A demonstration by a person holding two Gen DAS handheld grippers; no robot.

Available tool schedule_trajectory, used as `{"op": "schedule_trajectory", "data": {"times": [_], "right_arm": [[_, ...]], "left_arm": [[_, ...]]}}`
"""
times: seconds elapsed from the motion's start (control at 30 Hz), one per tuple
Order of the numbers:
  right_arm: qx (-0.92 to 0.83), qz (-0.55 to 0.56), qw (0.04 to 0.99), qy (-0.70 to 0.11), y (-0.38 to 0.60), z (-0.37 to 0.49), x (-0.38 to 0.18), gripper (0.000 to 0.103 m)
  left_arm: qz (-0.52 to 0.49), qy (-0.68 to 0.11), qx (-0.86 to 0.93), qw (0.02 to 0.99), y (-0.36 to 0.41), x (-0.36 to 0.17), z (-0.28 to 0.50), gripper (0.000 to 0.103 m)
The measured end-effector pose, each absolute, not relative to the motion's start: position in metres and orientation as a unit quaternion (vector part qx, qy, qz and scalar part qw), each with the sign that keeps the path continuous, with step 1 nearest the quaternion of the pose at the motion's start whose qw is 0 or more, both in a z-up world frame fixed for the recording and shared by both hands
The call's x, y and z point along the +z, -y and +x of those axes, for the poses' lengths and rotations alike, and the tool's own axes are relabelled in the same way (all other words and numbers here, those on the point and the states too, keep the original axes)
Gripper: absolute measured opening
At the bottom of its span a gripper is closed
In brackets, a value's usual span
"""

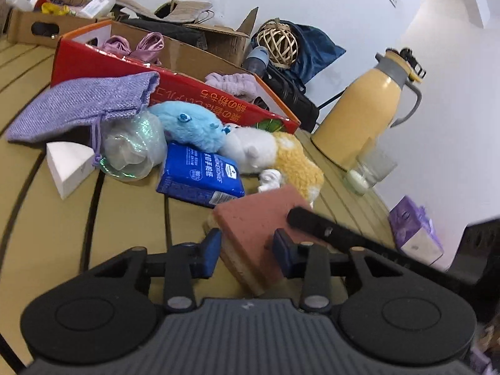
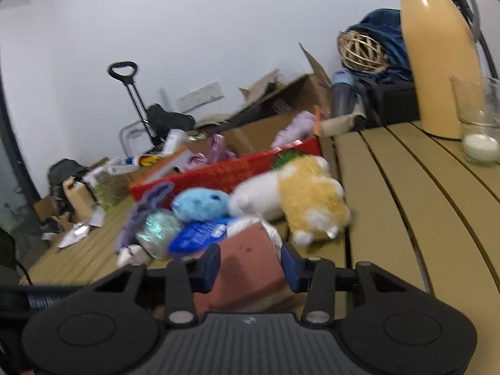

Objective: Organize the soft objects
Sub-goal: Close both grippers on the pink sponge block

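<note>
1. Left gripper (image 1: 247, 251) straddles the reddish sponge (image 1: 259, 228) on the slatted table (image 1: 125, 218); whether it pinches, I cannot tell.
2. Right gripper (image 2: 250, 264) grips the same sponge.
3. Pickup seems underway; next, carry it to the red box (image 2: 237, 168).

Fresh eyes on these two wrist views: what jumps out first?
The reddish-pink sponge sits between the fingers of both the left gripper and the right gripper. Just behind it lie a blue plush and a white-and-yellow plush, in front of the red box. A tall yellow thermos stands at the right.
</note>
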State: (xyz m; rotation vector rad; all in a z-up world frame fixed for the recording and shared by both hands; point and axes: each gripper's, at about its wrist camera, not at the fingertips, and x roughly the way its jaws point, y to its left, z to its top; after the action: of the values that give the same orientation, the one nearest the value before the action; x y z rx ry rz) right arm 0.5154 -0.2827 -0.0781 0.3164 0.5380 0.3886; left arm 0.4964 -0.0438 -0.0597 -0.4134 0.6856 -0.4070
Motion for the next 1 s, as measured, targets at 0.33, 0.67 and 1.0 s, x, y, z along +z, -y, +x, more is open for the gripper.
{"op": "schedule_trajectory", "data": {"times": [0.33,0.67,1.0], "right_arm": [[0.188,0.153,0.936,-0.256,0.281,0.506,-0.079,0.032],[0.206,0.151,0.954,-0.16,0.261,0.437,-0.031,0.028],[0.226,0.172,0.941,-0.181,0.208,0.543,0.051,0.028]], "left_arm": [[-0.255,-0.32,-0.189,0.893,0.037,-0.074,0.498,0.034],[-0.227,-0.22,-0.193,0.929,0.016,-0.017,0.431,0.034],[-0.164,-0.174,-0.15,0.959,-0.021,0.072,0.516,0.033]]}}
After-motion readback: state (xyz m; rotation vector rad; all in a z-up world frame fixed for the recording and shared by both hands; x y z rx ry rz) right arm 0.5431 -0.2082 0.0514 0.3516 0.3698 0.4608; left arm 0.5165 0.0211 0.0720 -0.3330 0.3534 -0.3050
